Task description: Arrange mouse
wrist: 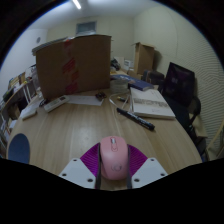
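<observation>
A pink computer mouse (pixel 114 157) sits between my gripper's two fingers, its front end pointing ahead over the wooden table (pixel 80 130). The purple pads (pixel 92 158) press against both sides of the mouse. My gripper (pixel 113 165) is shut on the mouse and holds it just above the near part of the table.
A large open cardboard box (pixel 72 64) stands at the far left of the table. A black pen-like object (pixel 135 119) lies ahead on the right, next to a stack of books and papers (pixel 150 102). White sheets (pixel 70 101) lie before the box. A black chair (pixel 183 88) stands right.
</observation>
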### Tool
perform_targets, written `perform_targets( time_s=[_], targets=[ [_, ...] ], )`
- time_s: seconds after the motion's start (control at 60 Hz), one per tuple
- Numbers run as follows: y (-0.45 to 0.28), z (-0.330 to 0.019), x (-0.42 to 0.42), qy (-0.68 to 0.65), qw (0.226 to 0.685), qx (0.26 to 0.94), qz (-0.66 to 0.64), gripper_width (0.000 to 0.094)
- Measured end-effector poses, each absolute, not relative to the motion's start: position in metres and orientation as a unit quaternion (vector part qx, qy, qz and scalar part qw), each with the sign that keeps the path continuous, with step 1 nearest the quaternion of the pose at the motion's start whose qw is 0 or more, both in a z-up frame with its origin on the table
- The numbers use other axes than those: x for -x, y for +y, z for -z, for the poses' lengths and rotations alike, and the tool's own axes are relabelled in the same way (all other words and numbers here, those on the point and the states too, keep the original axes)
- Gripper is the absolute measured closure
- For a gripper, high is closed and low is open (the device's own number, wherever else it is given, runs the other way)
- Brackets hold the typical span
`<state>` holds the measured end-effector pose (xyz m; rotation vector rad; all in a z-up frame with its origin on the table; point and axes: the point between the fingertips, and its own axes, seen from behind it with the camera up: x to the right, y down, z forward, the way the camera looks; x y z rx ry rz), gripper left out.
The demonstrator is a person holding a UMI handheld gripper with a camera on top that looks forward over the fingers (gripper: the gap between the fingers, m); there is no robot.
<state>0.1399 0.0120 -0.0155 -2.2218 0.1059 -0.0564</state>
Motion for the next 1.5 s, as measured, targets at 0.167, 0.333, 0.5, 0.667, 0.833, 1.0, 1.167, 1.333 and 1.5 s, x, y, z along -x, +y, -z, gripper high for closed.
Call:
perform_targets(
  time_s=[0.167, 0.333, 0.5, 0.667, 0.833, 1.0, 1.167, 1.333, 1.5],
  targets=[
    [0.007, -0.104, -0.116, 0.064, 0.524, 0.848, 0.038, 0.0598],
    [0.002, -0.220, 0.006, 0.047, 0.604, 0.795, 0.003, 0.0602],
    [-0.021, -0.143, 0.162, 0.003, 0.547, 0.836, -0.045, 0.0600],
    [-0.040, -0.033, 0.218, -0.028, 0.472, 0.881, -0.022, 0.0602],
    [-0.043, 0.014, 0.217, -0.037, 0.447, 0.894, 0.000, 0.0547],
    [-0.053, 0.014, 0.218, -0.033, 0.404, 0.914, -0.028, 0.0238],
    [-0.088, -0.034, 0.213, -0.042, 0.399, 0.912, -0.085, 0.0096],
    [-0.153, -0.070, 0.171, -0.064, 0.390, 0.914, -0.089, 0.0097],
    [-0.205, -0.084, 0.091, -0.030, 0.372, 0.924, -0.079, 0.0095]
  ],
)
